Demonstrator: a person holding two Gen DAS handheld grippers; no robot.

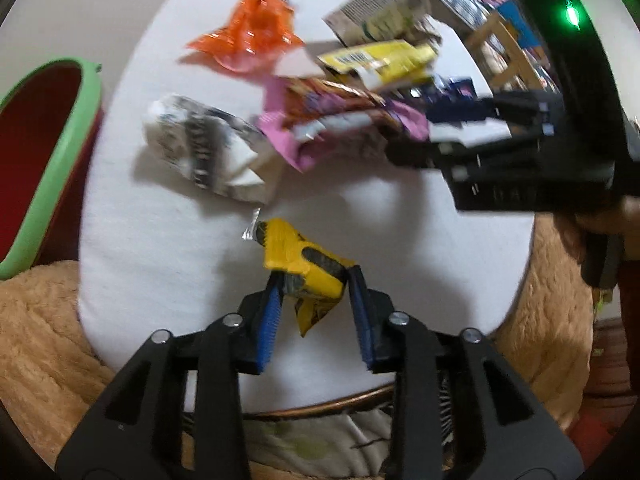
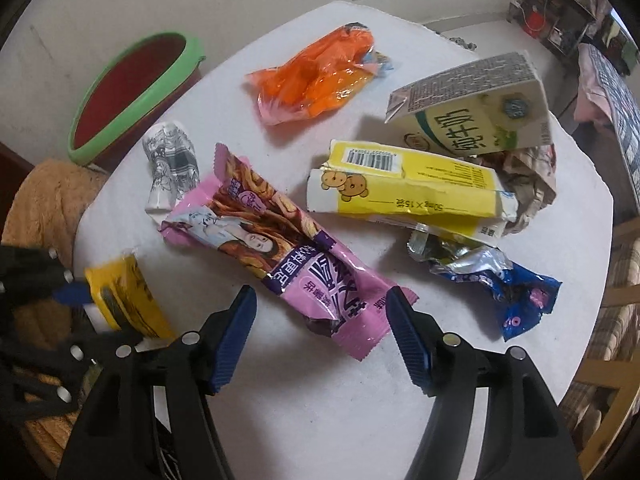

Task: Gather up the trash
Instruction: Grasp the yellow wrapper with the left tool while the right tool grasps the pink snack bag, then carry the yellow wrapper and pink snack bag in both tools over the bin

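My left gripper [image 1: 315,276] is shut on a yellow snack wrapper [image 1: 304,260] and holds it just above the white table [image 1: 160,240]; the wrapper also shows in the right wrist view [image 2: 124,300]. My right gripper [image 2: 320,300] is open, its jaws on either side of the near end of a pink snack wrapper [image 2: 280,240] that lies on the table. A red bin with a green rim [image 2: 132,88] stands to the left of the table; it also shows in the left wrist view [image 1: 44,160].
On the table lie an orange wrapper [image 2: 316,76], a crumpled white paper [image 2: 170,164], a yellow box [image 2: 404,184], a milk carton [image 2: 472,108] and a blue wrapper [image 2: 500,284]. A tan plush cushion [image 1: 40,340] lies at the near left.
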